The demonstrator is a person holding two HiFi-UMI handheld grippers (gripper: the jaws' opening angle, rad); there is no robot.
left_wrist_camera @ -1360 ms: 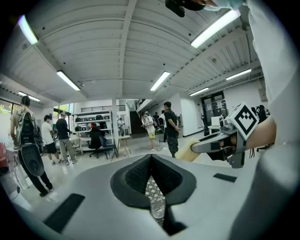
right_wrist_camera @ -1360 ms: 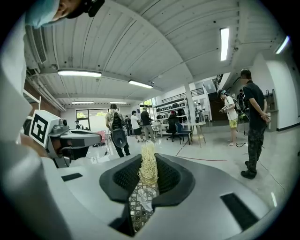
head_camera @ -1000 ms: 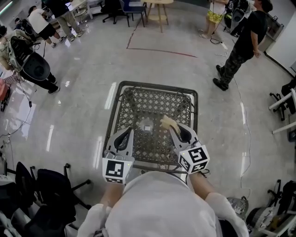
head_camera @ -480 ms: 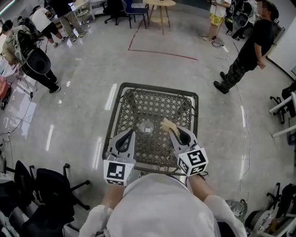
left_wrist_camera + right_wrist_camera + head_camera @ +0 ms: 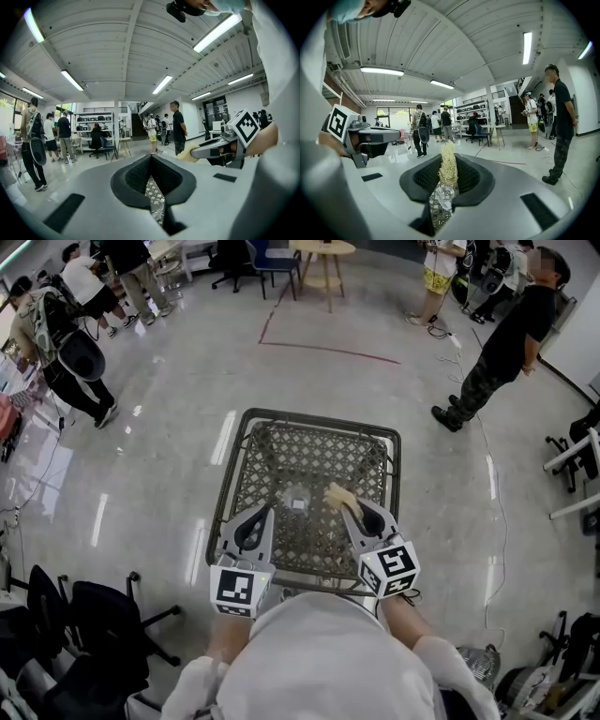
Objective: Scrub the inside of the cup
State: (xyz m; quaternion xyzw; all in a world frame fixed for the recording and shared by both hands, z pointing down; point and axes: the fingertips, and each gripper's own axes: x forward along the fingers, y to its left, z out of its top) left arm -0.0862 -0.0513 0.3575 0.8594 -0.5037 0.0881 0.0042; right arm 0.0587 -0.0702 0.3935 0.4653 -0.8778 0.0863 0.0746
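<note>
A small clear cup (image 5: 298,497) stands upright on the dark metal lattice table (image 5: 281,451), also seen through the jaw gaps as the cup (image 5: 157,206) and the cup (image 5: 444,197). My right gripper (image 5: 347,507) is shut on a yellowish fibrous scrubber (image 5: 338,491), which sticks up between the pads as the scrubber (image 5: 448,164), just right of the cup and apart from it. My left gripper (image 5: 263,510) hovers left of the cup, its jaws shut with nothing between them. The left gripper view shows the right gripper (image 5: 220,151) alongside.
The table's rim (image 5: 398,484) bounds a small square top. Black chairs (image 5: 94,615) stand at lower left. Several people stand around, one in black (image 5: 502,338) at upper right, others (image 5: 70,343) at upper left. A wooden round table (image 5: 323,249) is far ahead.
Both grippers, the scrubber and the cup stay where they were. Only the bystanders in the background have shifted slightly.
</note>
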